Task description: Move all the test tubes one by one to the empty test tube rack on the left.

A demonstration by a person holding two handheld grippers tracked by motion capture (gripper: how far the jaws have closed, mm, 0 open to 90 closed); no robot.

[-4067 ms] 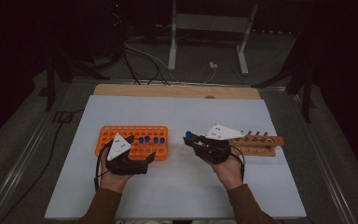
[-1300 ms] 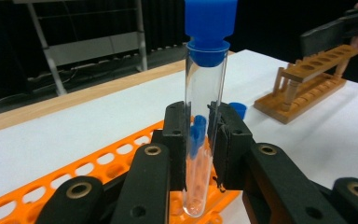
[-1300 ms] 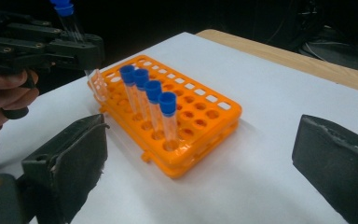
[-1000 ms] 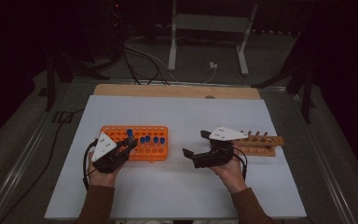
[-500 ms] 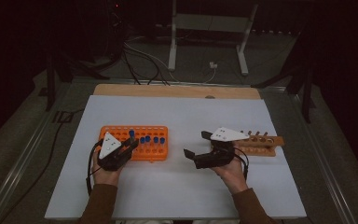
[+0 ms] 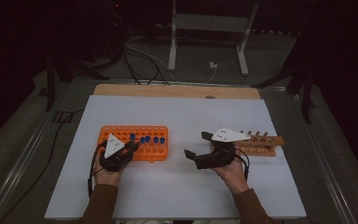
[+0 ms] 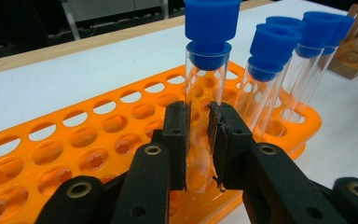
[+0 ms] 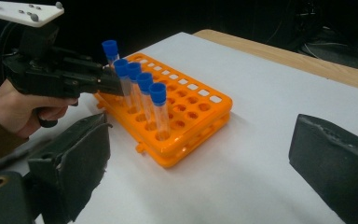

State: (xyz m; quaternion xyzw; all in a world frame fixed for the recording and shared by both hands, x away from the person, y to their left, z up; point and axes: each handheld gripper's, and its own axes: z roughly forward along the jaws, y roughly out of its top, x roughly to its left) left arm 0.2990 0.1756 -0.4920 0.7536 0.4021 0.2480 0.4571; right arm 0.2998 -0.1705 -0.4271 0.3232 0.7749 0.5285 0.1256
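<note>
My left gripper is shut on a clear test tube with a blue cap, held upright over the orange rack. The tube's lower end reaches into the rack's holes, and its cap stands higher than the other capped tubes in the row beside it. In the high view the left gripper sits at the near edge of the orange rack. My right gripper is open with nothing between its jaws, just left of the wooden rack. The right gripper view shows its wide jaws facing the left gripper.
The white table top has free room between the two racks and in front of them. A wooden strip runs along the table's far edge. Cables and a metal stand lie on the dark floor beyond.
The left gripper has moved right to the rack's near edge and sunk a little with the tube. The right gripper has kept still over the last second.
</note>
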